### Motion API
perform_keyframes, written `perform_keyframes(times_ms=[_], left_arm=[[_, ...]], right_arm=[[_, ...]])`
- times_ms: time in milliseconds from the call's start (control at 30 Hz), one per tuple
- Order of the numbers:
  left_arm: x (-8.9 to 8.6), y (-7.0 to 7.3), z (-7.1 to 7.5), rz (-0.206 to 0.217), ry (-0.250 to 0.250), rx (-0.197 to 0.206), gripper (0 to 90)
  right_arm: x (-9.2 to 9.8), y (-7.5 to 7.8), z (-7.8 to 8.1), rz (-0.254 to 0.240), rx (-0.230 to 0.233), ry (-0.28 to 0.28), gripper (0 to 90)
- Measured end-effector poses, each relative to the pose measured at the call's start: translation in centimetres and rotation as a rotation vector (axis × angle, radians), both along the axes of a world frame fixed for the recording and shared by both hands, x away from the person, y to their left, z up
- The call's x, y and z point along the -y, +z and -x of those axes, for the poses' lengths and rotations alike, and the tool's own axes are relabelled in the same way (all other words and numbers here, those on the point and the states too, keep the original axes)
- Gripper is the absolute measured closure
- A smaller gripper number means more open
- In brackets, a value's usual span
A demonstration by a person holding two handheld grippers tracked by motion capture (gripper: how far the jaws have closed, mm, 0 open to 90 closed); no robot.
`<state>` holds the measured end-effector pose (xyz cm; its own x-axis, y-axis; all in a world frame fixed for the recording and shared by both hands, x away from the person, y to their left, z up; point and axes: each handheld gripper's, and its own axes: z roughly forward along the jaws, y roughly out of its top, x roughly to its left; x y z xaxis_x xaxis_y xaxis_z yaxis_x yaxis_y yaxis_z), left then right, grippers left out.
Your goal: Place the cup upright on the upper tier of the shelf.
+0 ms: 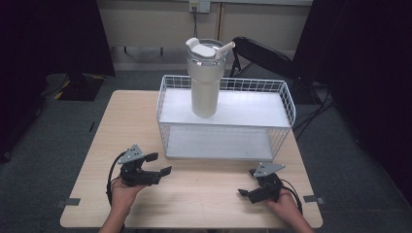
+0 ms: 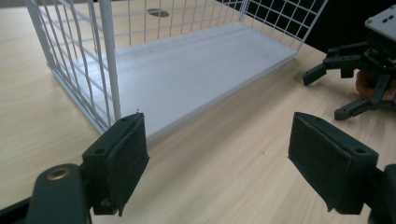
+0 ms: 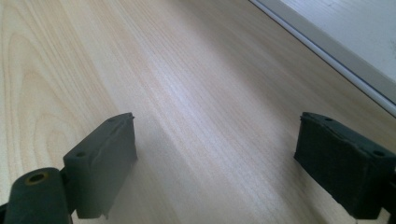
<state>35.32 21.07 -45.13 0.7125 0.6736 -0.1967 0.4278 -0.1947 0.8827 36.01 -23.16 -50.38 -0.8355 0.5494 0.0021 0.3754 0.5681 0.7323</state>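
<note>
High view: tall cream insulated tumbler (image 1: 205, 80) is found upright on the white wire rack's (image 1: 286, 104) upper shelf, ahead of both released grippers; left gripper (image 1: 158, 164) is judged nearer than right gripper (image 1: 247, 182).

White lidded tumbler (image 1: 204, 80) standing upright on top shelf of white wire rack (image 1: 286, 104), rack sitting on wooden table (image 1: 131, 121), left gripper (image 1: 156, 165) and right gripper (image 1: 247, 183) resting wide-jawed near front edge.
</note>
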Motion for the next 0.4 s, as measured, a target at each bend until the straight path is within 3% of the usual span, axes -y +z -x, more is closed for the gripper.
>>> perform_keyframes(times_ms=[233,400], left_arm=[[-0.5,-1.9,0.3,-0.030,0.016,-0.046,19.9],[-0.6,-2.8,0.4,-0.101,0.024,-0.061,20.1]], right_arm=[[0.0,0.0,0.0,0.000,0.000,0.000,11.9],[0.0,0.0,0.0,0.000,0.000,0.000,11.9]])
